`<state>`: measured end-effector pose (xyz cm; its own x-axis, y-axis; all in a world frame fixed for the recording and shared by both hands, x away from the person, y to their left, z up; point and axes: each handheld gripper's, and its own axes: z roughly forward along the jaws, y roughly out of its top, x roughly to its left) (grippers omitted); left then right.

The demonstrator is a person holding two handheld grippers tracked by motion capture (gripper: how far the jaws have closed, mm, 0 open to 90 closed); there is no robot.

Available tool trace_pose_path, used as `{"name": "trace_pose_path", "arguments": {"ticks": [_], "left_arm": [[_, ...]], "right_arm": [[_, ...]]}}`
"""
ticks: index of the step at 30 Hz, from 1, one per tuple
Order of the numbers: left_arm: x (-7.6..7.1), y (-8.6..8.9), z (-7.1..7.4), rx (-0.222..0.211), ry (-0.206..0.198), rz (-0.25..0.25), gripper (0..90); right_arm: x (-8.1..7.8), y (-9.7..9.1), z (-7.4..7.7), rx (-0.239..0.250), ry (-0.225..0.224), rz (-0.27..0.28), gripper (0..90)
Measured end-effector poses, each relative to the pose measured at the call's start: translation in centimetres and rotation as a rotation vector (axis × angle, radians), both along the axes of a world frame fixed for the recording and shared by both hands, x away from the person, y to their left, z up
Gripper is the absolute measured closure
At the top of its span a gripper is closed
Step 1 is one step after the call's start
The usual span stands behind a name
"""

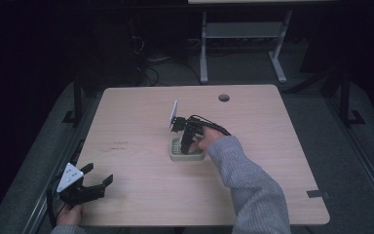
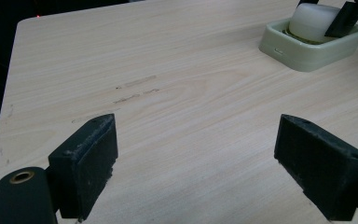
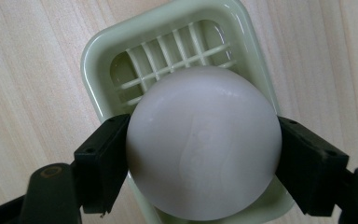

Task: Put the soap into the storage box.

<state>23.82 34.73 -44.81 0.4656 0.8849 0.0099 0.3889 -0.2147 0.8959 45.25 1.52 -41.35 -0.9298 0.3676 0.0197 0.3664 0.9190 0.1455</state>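
Right hand-held gripper [image 3: 203, 154] clamping white soap [image 3: 203, 142], over green slatted dish [image 3: 168, 42]

We hold our right gripper [image 1: 187, 141] out over the middle of the table [image 1: 141, 195], pointing steeply down, its jaws closed against both sides of the soap [image 3: 203, 142]. Our right forearm, in a grey sleeve [image 1: 246, 187], reaches in from the bottom edge and slants up and left to it. Our left gripper [image 1: 97, 178] sits low at the near left corner, level, jaws spread wide with nothing between them. Our left hand [image 1: 69, 214] grips it from behind at the table's edge.
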Motion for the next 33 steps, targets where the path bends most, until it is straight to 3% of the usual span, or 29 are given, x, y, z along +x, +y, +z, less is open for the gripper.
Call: {"name": "trace_pose_path", "arguments": {"ticks": [12,33], "left_arm": [[0.0,0.1,0.0,-0.001,-0.001,0.002,12.9],[-0.1,-0.1,0.0,-0.004,0.000,0.002,12.9]], "right_arm": [[-0.1,0.0,0.1,0.010,0.014,0.002,20.4],[-0.7,-0.6,2.0,0.086,-0.004,-0.001,18.6]]}}
